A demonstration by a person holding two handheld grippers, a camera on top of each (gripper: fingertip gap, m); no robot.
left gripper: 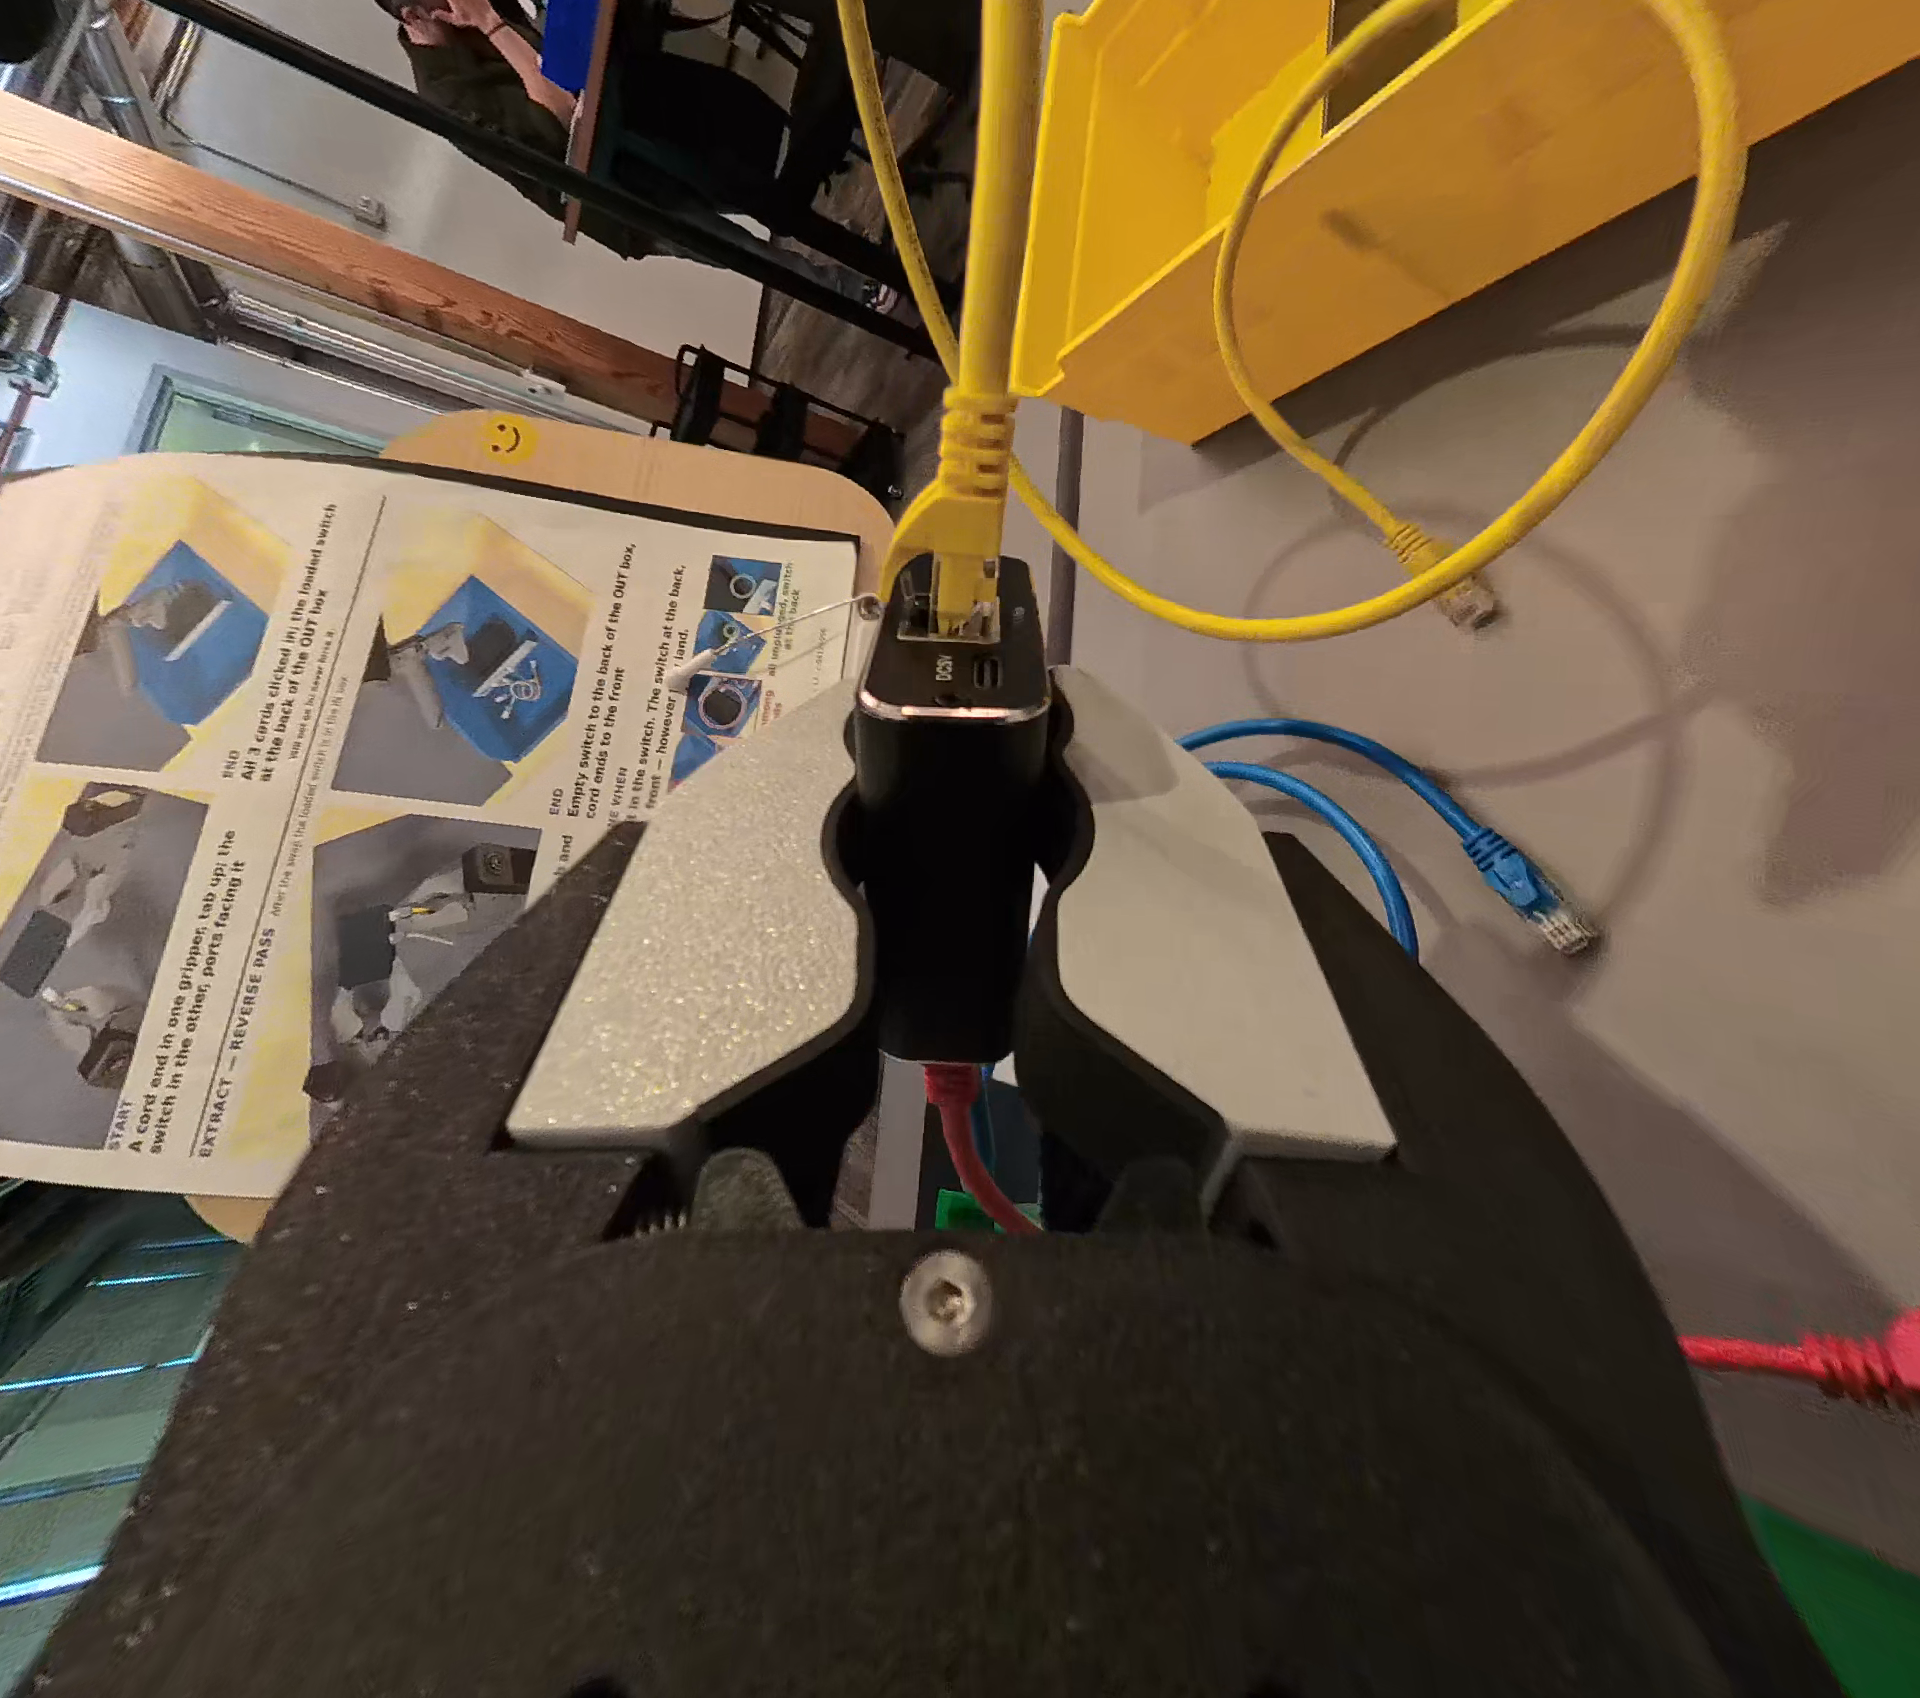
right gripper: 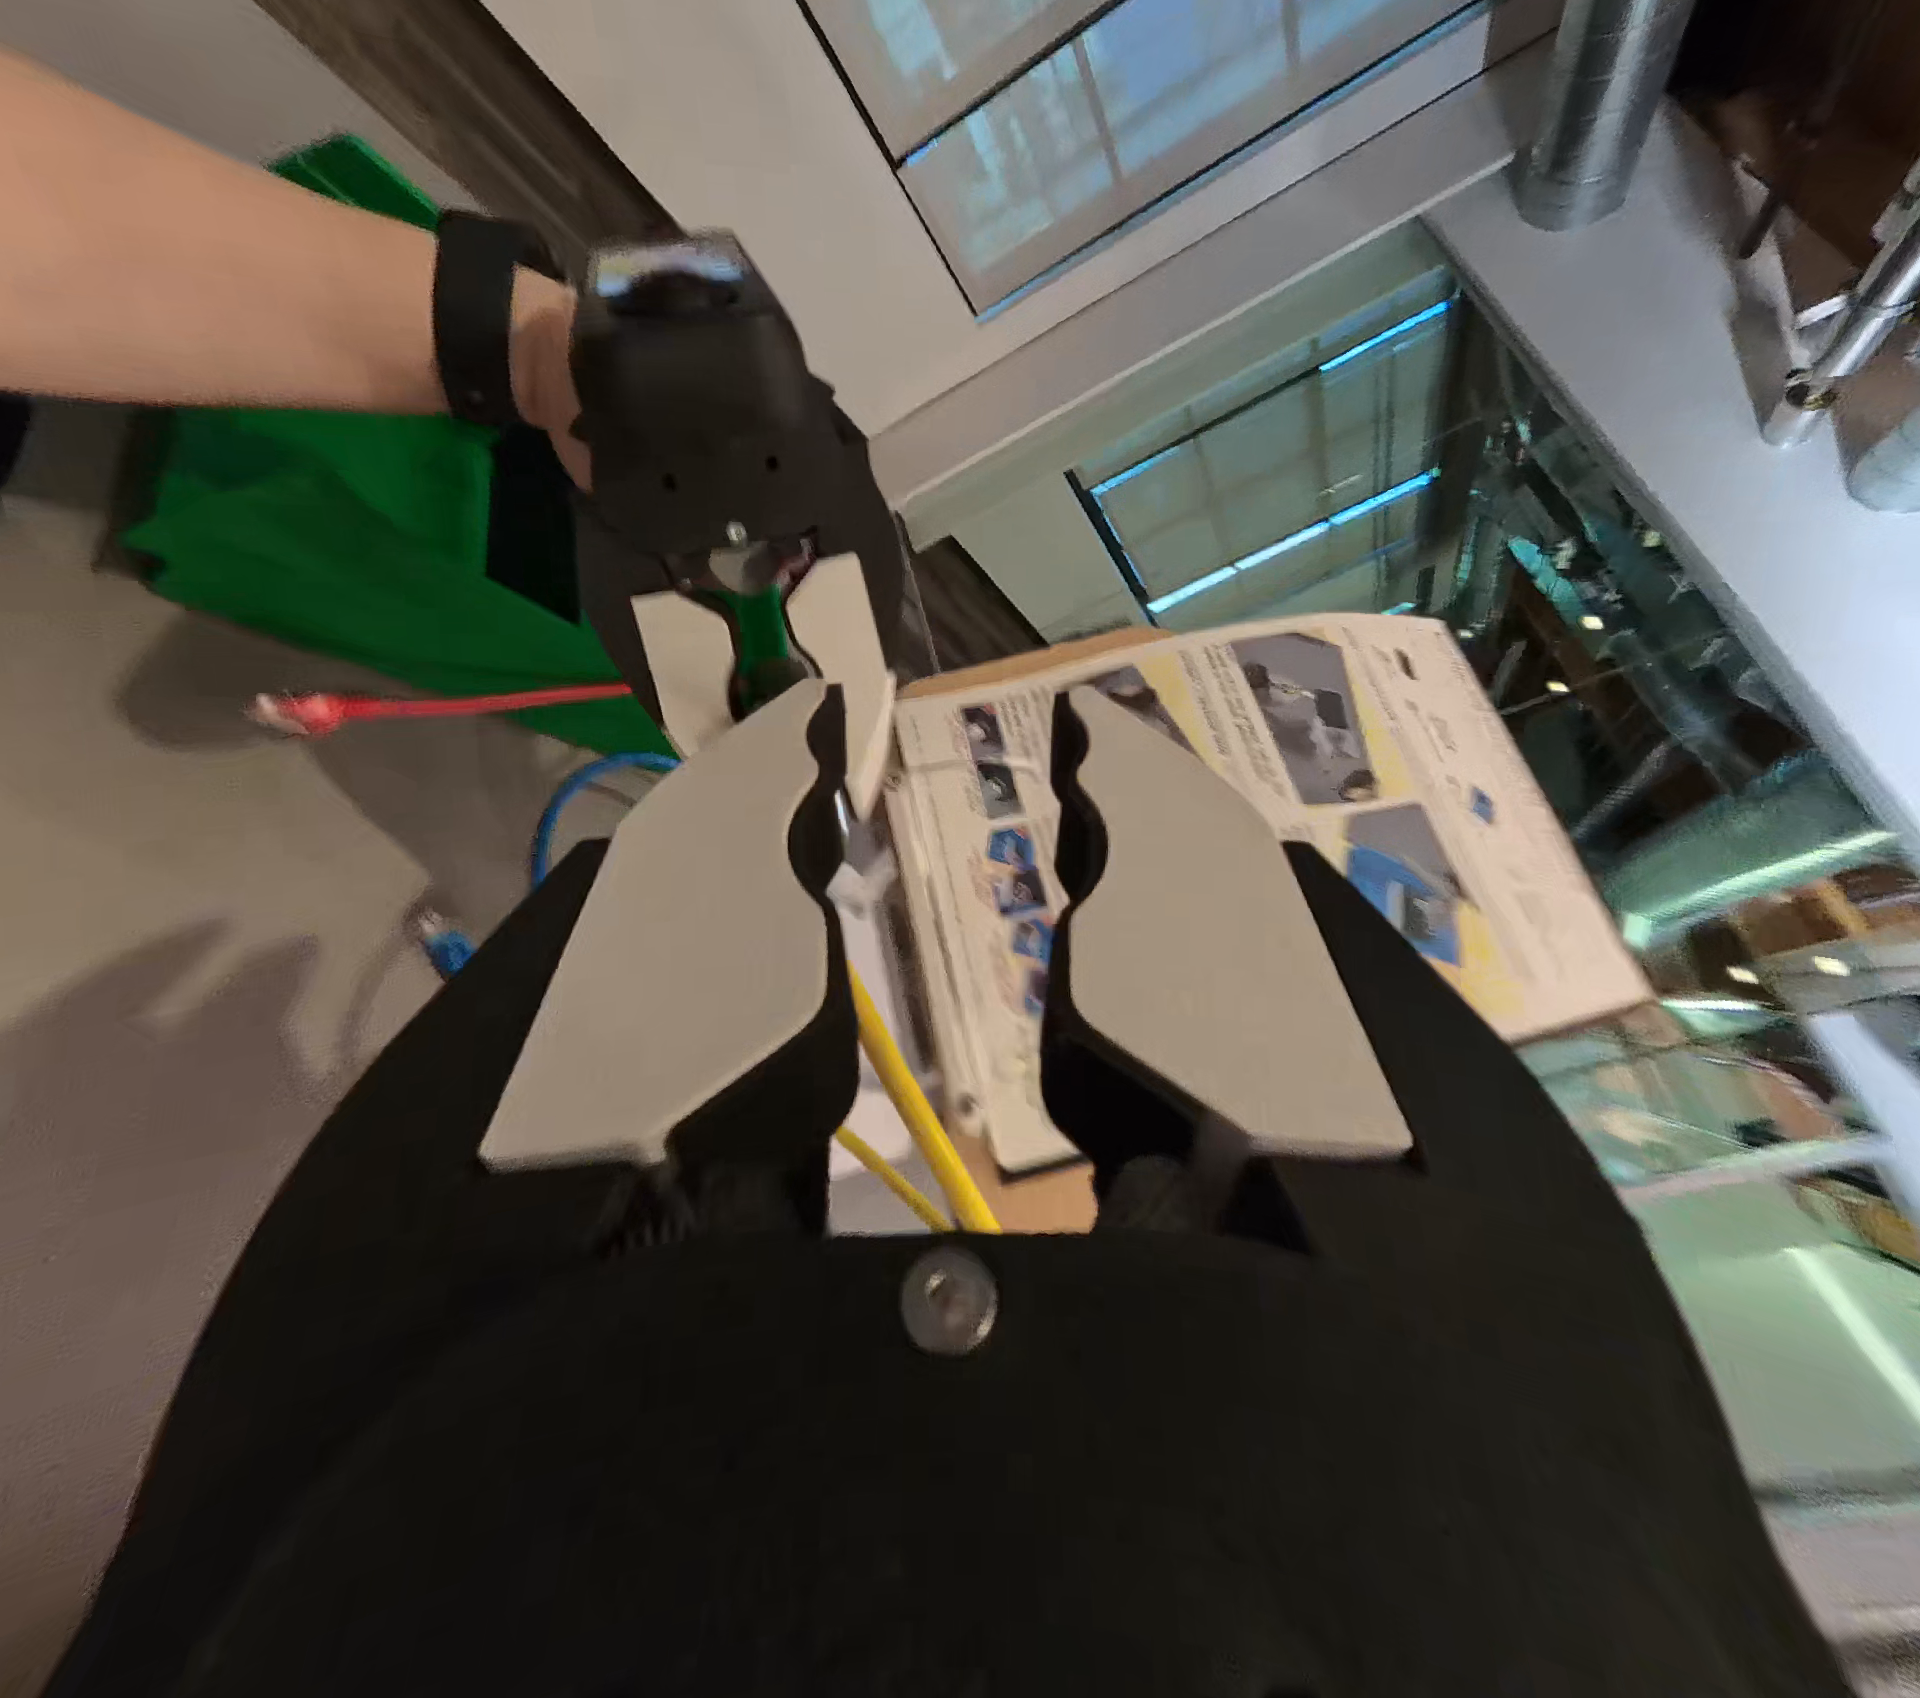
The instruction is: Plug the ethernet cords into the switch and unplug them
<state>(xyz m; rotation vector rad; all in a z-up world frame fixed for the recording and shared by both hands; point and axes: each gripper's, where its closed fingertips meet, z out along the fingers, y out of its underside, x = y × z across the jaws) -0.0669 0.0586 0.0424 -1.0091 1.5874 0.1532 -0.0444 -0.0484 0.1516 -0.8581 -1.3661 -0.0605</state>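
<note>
My left gripper (left gripper: 951, 713) is shut on a small black switch (left gripper: 951, 859), its ports facing away from the camera. A yellow ethernet cord (left gripper: 971, 453) is plugged into a port; it loops round and its free plug (left gripper: 1455, 588) lies on the grey table. A blue cord (left gripper: 1496, 859) and a red cord (left gripper: 1829, 1368) lie loose on the table. My right gripper (right gripper: 940, 713) is open and empty, close to the left gripper (right gripper: 779, 692), which a hand holds. The yellow cord (right gripper: 914, 1118) runs under the right fingers. The switch is mostly hidden in the right wrist view.
A yellow bin (left gripper: 1455, 90) stands beyond the switch. A printed instruction sheet on cardboard (left gripper: 416, 765) stands to the left and also shows in the right wrist view (right gripper: 1299, 817). A green bin (right gripper: 343, 505) sits behind the left gripper. A person sits far off. Across from one pair of fingers to the other is roughly 15 centimetres.
</note>
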